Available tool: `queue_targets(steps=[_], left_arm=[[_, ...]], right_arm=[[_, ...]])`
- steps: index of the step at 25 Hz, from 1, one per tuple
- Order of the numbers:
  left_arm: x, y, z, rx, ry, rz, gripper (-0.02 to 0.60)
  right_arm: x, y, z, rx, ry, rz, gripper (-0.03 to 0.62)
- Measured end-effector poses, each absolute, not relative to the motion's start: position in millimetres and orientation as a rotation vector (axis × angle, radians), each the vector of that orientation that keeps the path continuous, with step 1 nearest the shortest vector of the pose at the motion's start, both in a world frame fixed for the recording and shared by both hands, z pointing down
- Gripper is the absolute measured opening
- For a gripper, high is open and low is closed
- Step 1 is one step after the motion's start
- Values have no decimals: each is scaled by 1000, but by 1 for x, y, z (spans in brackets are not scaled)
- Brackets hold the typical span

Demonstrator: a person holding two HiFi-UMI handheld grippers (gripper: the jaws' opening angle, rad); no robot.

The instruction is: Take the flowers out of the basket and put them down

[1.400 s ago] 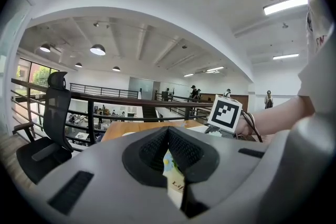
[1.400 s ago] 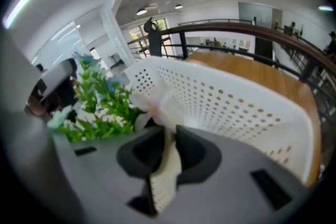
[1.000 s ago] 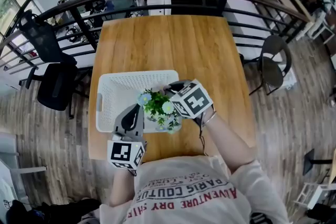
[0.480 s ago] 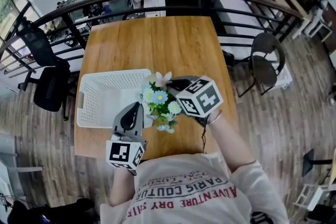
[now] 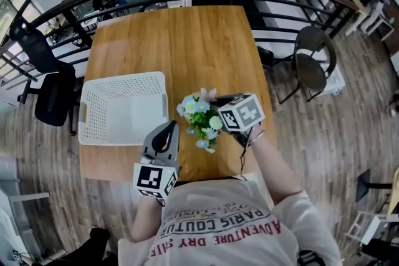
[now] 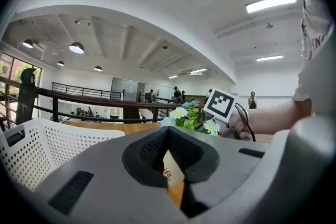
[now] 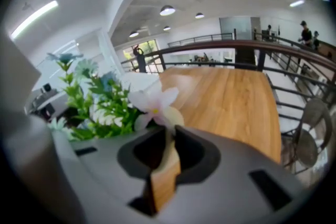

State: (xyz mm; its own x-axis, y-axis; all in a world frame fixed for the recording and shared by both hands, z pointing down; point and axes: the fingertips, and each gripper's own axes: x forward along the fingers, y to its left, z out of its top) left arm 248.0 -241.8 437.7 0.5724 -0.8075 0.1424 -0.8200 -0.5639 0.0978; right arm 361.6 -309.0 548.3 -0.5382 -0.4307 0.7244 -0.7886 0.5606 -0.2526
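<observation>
- My right claw (image 7: 169,132) is clamped on the flowers (image 5: 201,120). Its jaws stand nearly together, with a pale stem pinched between the tips and a pink bloom just beyond them.
- The flowers are out of the basket (image 5: 121,78). They hang over the near right part of the table (image 5: 187,40), to the right of the basket and clear of its wall. I cannot tell whether they touch the wood.
- My left claw (image 6: 168,131) is closed on nothing and sits near the table's near edge, just left of the bunch.
- The stem is thin and most of the green and the blooms lean out to the left of my grip. That weight could twist the bunch round or slide it out.
- If I let go too high, the bunch would likely topple and scatter.
- The spot is close to the near edge, so a rolling bunch could drop off the table.
- My left claw is close enough to snag a leaf if either one swings.
</observation>
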Motion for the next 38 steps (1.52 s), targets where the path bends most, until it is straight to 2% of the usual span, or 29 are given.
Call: queue_targets(steps=[9,23,26,29,33,38], left_arm=[[236,-237,469,2565,-1404,202,26],[219,-222,476,2535,-1428,239,26],[214,-226,470,2534,-1444,226,26],[208,-231,463,2551,-1450,222,26],[200,-231,459,2567,-1430,224,26],[185,-240,448,2583,-1427,205,26]], right_arm=[[381,-293,658,952,-1996,919,78],[389,-290,702,1085,-1909,1153,89],[399,-291,701,1137,-1862,1020,154],[401,-294,699,1169,-1829,938,186],[402,-292,688,1202,-1818,913,180],[400,-302,643,1281,-1863,824,95]])
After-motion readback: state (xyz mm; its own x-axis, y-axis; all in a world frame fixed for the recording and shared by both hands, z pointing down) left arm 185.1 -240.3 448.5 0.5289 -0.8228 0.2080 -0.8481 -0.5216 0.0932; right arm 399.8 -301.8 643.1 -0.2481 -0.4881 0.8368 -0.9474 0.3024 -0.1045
